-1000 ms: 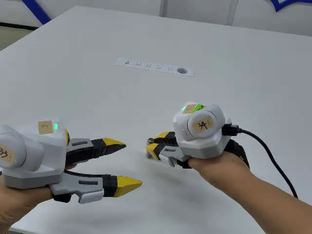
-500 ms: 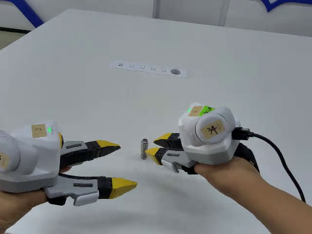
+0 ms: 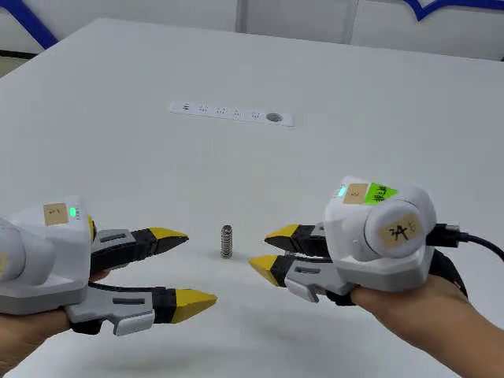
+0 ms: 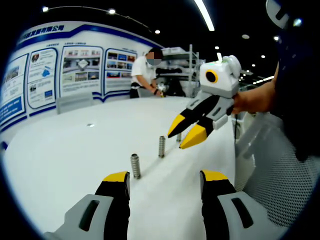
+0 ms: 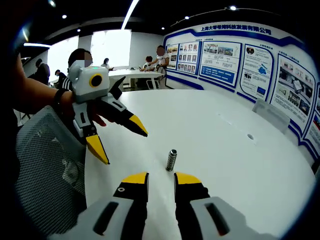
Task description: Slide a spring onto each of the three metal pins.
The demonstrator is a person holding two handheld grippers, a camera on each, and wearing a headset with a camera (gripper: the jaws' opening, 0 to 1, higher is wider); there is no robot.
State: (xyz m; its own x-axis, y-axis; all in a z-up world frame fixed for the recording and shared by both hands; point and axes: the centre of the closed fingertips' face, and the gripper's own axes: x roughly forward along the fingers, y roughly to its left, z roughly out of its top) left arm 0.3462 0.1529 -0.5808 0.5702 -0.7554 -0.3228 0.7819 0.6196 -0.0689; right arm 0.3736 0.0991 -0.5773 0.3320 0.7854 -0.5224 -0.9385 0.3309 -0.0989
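Left gripper (image 3: 185,266): white body, black jaws with yellow tips, held in a hand. It sits on the near left of the first pin (image 3: 227,241), a slim upright metal pin wearing a grey coiled spring. The jaws are spread wide with nothing between them. In the left gripper view the first pin stands just past the left tip.

Right gripper (image 3: 269,249): same make, with a green sticker on top and a black cable at the rear. It is just to the right of the first pin, tips pointing toward it and apart from it. The jaws are parted by a narrow gap and hold nothing.

First pin: stands on the white tabletop (image 3: 118,157) between the two grippers, touching neither.

Second pin (image 4: 161,146): in the left gripper view, next in line beyond the first pin, upright, a coiled spring on it.

Third pin (image 4: 179,137): in the same line, farther from the first pin, beside the right gripper's tips. It is too small to tell whether it carries a spring.

Power strip (image 3: 231,113): flat, white, set flush in the tabletop, well beyond the first pin.

Wall boards (image 5: 235,60): blue-and-white display panels, far behind the first pin.

People (image 5: 155,59): at a table, far beyond the first pin.
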